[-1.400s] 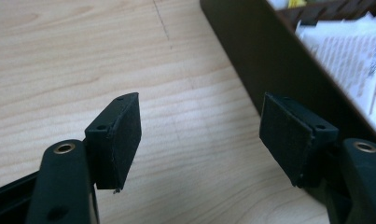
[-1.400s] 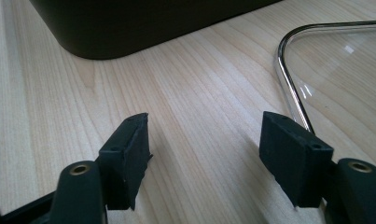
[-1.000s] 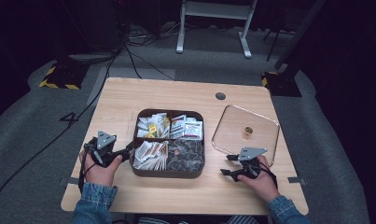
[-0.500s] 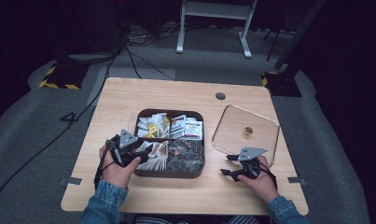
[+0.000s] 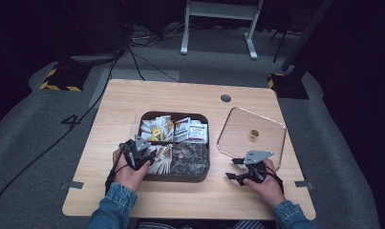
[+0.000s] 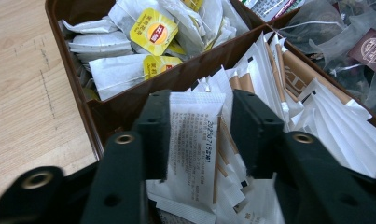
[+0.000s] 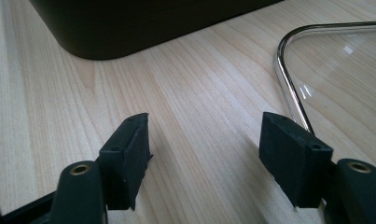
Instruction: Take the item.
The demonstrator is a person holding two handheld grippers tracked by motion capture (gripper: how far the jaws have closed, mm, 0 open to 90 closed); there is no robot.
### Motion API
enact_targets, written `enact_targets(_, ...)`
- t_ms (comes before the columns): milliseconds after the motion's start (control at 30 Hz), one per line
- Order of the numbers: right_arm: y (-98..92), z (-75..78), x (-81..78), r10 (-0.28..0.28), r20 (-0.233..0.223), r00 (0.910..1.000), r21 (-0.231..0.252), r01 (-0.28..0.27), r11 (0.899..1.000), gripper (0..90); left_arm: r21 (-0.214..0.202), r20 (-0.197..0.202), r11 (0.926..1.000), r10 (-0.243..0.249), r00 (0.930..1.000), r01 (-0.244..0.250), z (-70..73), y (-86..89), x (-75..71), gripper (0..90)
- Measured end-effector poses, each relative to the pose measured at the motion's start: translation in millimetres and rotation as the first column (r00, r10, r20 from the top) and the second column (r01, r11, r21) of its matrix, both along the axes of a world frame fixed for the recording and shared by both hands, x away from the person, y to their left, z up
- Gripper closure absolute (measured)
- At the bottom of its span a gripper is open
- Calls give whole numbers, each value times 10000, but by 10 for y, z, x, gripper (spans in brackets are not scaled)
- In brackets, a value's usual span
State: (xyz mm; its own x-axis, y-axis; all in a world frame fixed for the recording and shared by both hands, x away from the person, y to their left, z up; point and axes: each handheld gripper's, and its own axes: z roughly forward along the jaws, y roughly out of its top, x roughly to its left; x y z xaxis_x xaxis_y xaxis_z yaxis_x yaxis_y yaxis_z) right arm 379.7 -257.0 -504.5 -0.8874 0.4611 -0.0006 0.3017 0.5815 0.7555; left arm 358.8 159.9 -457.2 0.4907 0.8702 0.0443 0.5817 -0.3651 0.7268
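Observation:
A brown four-part tray [image 5: 180, 180] holds packets: tea bags with yellow tags [image 6: 153, 32] at the back left, white sachets and brown-and-white sticks [image 5: 162, 157] at the front left. My left gripper [image 5: 149, 156] reaches into that front-left compartment. Its jaws have just been closing around a printed white sachet [image 6: 190, 140], which stands between the pads [image 6: 157, 135]; a thin gap shows on the right side. My right gripper [image 5: 231, 168] rests open on the bare wood beside the glass lid [image 5: 238, 138], with nothing between its fingertips [image 7: 129, 154].
The glass lid with a gold knob [image 5: 254, 134] lies flat to the tray's right; its metal rim [image 7: 293, 93] runs just beside my right jaw. Dark packets [image 5: 190, 160] fill the front-right compartment. A round cable hole [image 5: 225, 98] sits near the table's far edge.
My left hand moved right from the table's left part to the tray, and its jaws narrowed around a white sachet. The right hand stayed still.

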Motion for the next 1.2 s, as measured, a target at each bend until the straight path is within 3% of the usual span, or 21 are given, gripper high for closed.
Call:
enact_targets(100, 0, 0, 0, 0, 0, 10000, -1, 0, 10000, 341, 198, -122, 9998, -20, 9999, 22, -16, 11, 12, 679)
enact_targets(300, 0, 0, -1, -2, 7, 10000, -4, 2, 10000, 341, 209, -77, 9996, 209, 9998, -207, -6, 54, -2, 703)
enact_targets(500, 0, 0, -1, -4, 12, 10000, -4, 4, 10000, 341, 1137, 142, 9924, 452, 9989, -465, -1, 78, -27, 712)
enact_targets(567, 0, 0, -1, -2, 11, 10000, -5, 2, 10000, 341, 1270, 148, 9906, 490, 9987, -505, -1, 81, -24, 724)
enact_targets(733, 1, 0, -1, -3, 8, 10000, -3, 3, 10000, 341, 1028, -125, 9941, 371, 9992, -357, -4, 89, -4, 808)
enact_targets(933, 1, 0, -4, 3, 35, 10000, -9, -3, 10000, 342, 1163, -111, 9927, 339, 9994, -324, 14, 96, -8, 845)
enact_targets(1100, 0, 1, -2, 3, 22, 10000, -15, -3, 10000, 342, 555, 54, 9980, 298, 9995, -301, 84, 156, -45, 846)
enact_targets(1200, 0, 1, -2, 0, 11, 10000, -11, 0, 10000, 342, -113, 160, 9998, 164, 9997, -162, 157, 190, -80, 846)
